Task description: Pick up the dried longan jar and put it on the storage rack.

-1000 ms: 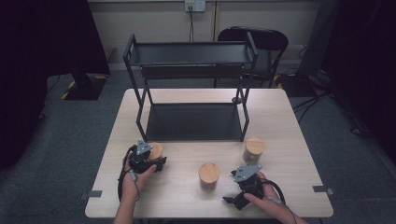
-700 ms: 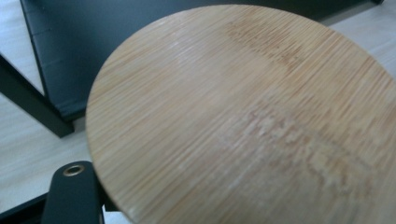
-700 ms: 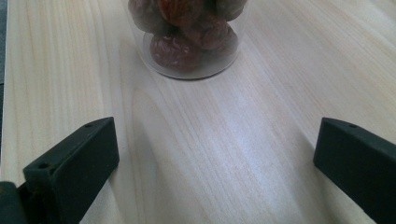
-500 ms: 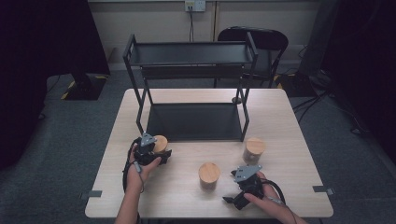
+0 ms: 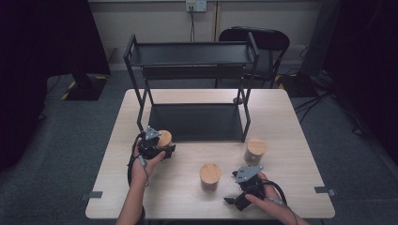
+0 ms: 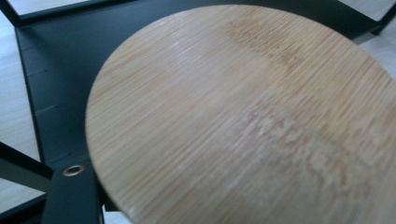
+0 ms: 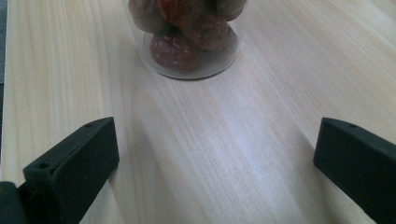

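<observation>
My left gripper [image 5: 158, 149] is shut on a jar with a round bamboo lid [image 5: 164, 138], held just in front of the black shelf rack's [image 5: 192, 123] bottom tray. That bamboo lid [image 6: 243, 121] looms large in the left gripper view, hiding the jaws, with the rack's dark tray [image 6: 51, 70] behind it. My right gripper [image 5: 238, 191] rests near the table's front edge, open [image 7: 217, 135]. A glass jar of reddish-brown fruit [image 7: 187, 37] stands a short way ahead of its jaws; this is the middle jar [image 5: 210, 176].
A third bamboo-lidded jar [image 5: 256, 150] stands at the right, near the rack's front right leg [image 5: 245, 119]. The two-tier rack takes up the back half of the wooden table [image 5: 300, 140]. A chair [image 5: 263, 42] is behind the table.
My left gripper has carried its jar forward and slightly right, toward the rack's bottom tray. The right gripper and the other two jars have stayed put.
</observation>
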{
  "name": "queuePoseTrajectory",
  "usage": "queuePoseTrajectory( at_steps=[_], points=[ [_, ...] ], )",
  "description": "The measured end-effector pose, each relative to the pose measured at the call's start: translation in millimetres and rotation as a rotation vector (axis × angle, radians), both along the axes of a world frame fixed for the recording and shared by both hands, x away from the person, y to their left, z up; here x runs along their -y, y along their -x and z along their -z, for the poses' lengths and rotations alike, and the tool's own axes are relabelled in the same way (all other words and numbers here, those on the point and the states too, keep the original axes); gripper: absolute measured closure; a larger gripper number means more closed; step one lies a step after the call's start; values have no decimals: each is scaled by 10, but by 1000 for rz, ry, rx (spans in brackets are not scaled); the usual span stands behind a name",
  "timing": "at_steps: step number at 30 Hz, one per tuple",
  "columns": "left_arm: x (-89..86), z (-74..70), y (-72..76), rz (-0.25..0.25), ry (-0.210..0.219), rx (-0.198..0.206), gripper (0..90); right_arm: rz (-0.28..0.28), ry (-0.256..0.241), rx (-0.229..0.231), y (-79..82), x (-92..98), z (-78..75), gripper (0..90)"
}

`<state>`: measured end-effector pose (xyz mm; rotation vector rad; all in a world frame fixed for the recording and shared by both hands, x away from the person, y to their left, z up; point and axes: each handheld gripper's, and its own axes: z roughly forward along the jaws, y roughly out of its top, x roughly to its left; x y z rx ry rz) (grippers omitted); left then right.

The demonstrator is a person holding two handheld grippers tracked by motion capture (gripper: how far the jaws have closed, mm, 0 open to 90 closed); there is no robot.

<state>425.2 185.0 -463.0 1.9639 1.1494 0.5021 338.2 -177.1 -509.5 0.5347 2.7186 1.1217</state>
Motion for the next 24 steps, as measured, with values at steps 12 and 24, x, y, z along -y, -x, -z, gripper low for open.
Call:
queuePoseTrajectory(
  at_steps=[12,24],
  points=[
    [56,-26,-154,-19,-13,0,258,0,0,0,0,0,0,0],
    [188,-75,-360,-21,-19,7,258,0,0,0,0,0,0,0]
  ],
)
